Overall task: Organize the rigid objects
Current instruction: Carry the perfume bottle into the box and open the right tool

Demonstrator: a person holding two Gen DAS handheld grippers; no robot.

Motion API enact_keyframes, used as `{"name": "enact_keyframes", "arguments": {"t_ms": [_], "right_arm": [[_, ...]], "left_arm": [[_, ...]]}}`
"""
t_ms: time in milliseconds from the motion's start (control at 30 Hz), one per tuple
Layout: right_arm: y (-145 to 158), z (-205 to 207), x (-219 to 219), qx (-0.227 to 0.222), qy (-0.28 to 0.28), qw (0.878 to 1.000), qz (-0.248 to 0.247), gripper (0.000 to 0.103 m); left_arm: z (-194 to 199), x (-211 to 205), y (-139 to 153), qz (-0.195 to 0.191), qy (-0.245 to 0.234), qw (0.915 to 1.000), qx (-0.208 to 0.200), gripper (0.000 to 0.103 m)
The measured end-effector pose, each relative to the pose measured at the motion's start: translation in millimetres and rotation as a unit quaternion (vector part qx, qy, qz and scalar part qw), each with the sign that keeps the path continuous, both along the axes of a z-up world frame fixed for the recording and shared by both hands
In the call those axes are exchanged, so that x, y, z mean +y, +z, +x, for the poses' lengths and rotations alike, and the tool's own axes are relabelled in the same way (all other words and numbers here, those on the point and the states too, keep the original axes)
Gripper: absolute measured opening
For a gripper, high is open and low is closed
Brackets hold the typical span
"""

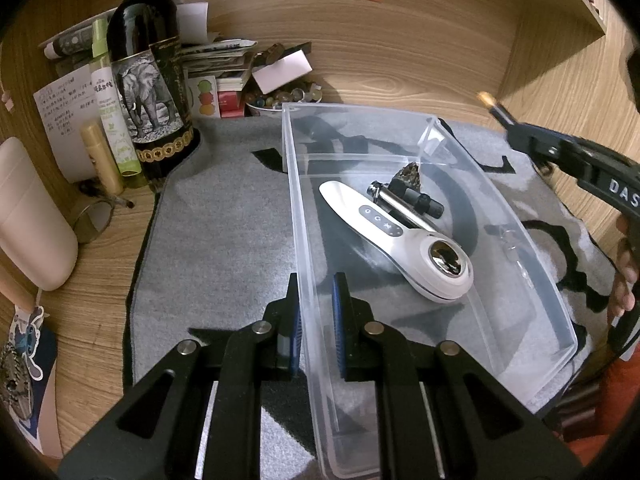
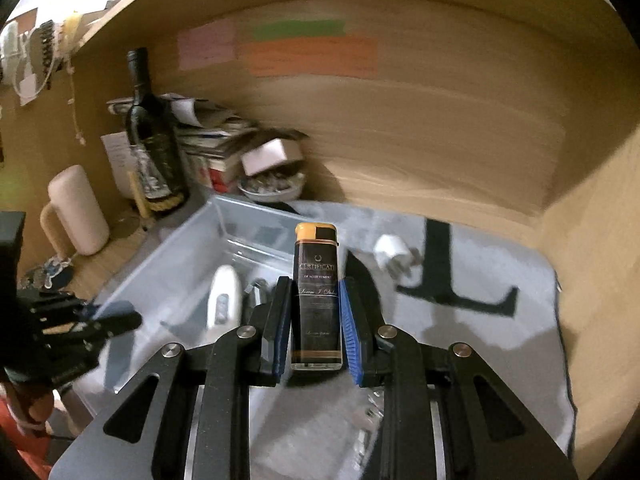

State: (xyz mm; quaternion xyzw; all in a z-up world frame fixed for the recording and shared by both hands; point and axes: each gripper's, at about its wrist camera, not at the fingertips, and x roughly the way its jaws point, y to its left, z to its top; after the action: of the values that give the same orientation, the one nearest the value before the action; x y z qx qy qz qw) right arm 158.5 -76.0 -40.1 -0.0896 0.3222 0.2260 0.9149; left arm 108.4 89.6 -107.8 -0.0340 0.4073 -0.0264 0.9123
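Step in hand: the right gripper (image 2: 316, 312) carries a tall black lighter with a tan cap (image 2: 316, 296), and I'd say it is headed for the clear plastic bin (image 1: 296, 208).
Right fingers: narrow, blue pads (image 2: 349, 320) pressed on both flat sides of the lighter, which stands upright between them.
Left fingers: the left gripper (image 1: 314, 312) straddles the bin's near-left wall, one finger outside, one inside. Whether they pinch it or just bracket it, I can't tell.
Where the lighter is: in the air, seen from the left wrist at about 2 o'clock, beyond the bin's right rim.
Doing it well: bring it over the free floor at the bin's 6 o'clock end, lower it, then let go. The left side should keep the bin from sliding.
Bin contents: a white smooth oval-headed handheld device with a shiny metal disc (image 1: 400, 236), a small black and silver cylinder (image 1: 404, 200), a dark rough lump (image 1: 408, 174), all clustered toward 12 o'clock.
Surfaces: thin, see-through, hard bin on a grey fuzzy mat with black markings (image 1: 216, 232) over the wood-grain desk (image 1: 96, 288).
Leftover: a small white plug-like block (image 2: 390, 250) sits on the mat, blurred.
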Motion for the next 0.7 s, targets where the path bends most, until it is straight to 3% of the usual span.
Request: {"name": "enact_keyframes", "arguments": {"t_ms": [467,700], "right_arm": [[-32,22,50,0.051,0.052,0.997,-0.035,0.022],[-30,17,46,0.043,0.047,0.997,-0.040,0.027]], "left_arm": [[0,-1,0,-0.005,-0.001,1.0000,-0.002,0.012],[0,-1,0,-0.004,-0.002,1.0000,-0.003,0.012]]}}
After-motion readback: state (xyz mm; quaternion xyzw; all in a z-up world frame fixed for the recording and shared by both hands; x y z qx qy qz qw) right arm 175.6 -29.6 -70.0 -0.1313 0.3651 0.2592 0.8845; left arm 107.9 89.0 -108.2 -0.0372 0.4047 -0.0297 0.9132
